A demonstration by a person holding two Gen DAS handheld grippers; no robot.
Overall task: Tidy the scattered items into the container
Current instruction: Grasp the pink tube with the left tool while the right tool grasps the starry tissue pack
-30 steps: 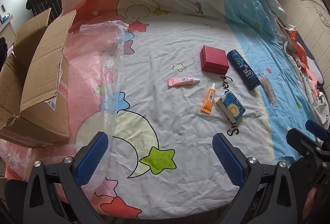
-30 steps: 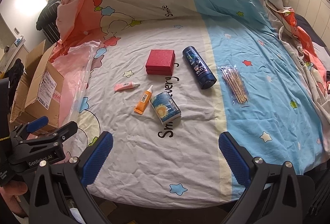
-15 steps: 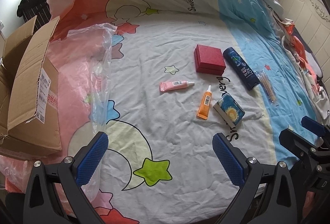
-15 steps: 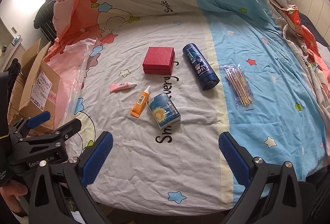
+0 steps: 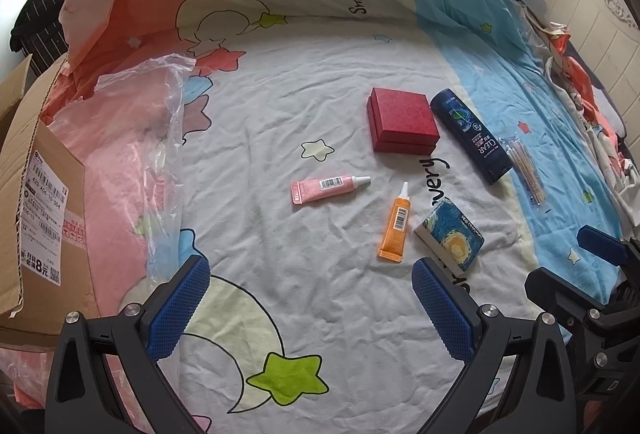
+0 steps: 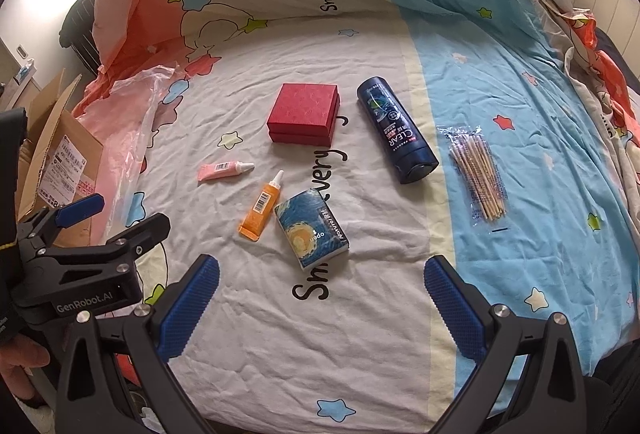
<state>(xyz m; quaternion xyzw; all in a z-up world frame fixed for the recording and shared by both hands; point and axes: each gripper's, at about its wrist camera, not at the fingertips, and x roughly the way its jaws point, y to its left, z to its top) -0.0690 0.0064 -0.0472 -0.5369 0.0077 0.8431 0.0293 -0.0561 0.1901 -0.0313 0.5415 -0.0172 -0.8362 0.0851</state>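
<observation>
Currently, the left gripper (image 5: pixel 306 308) and right gripper (image 6: pixel 320 308) both hover over the near edge of the bedsheet (image 6: pixel 256 318), jaws spread wide, holding nothing. Six items lie apart on the sheet: a red box (image 6: pixel 305 113), a dark blue shampoo bottle (image 6: pixel 396 135), a pack of cotton swabs (image 6: pixel 478 174), a pink tube (image 6: pixel 224 170), an orange tube (image 6: pixel 262 208) and a starry-print tissue pack (image 6: pixel 312 234) just beside it. The cardboard box (image 5: pixel 28 218) stands at the left edge, beside a clear plastic bag (image 5: pixel 160 138).
</observation>
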